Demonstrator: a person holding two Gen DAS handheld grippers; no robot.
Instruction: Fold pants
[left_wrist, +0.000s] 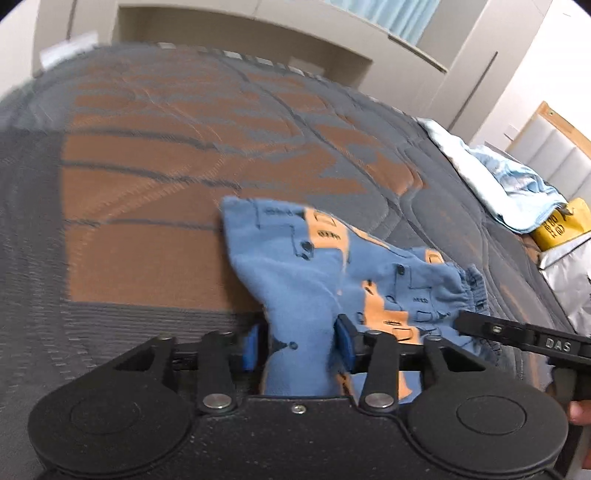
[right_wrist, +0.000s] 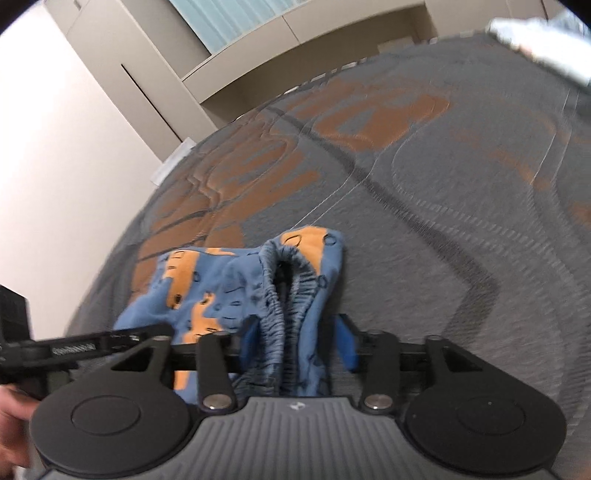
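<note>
Nearest, the left tongs stand parted around a leg of the small blue cotton pants with orange car print, pads apparently slack. The right tongs likewise straddle the gathered waistband, released. Beyond, the pants lie crumpled on the grey-and-orange quilted bed, long axis running between both hands.

Blue pants printed with orange vehicles; grey bedcover patterned orange; claw pads blue.
</note>
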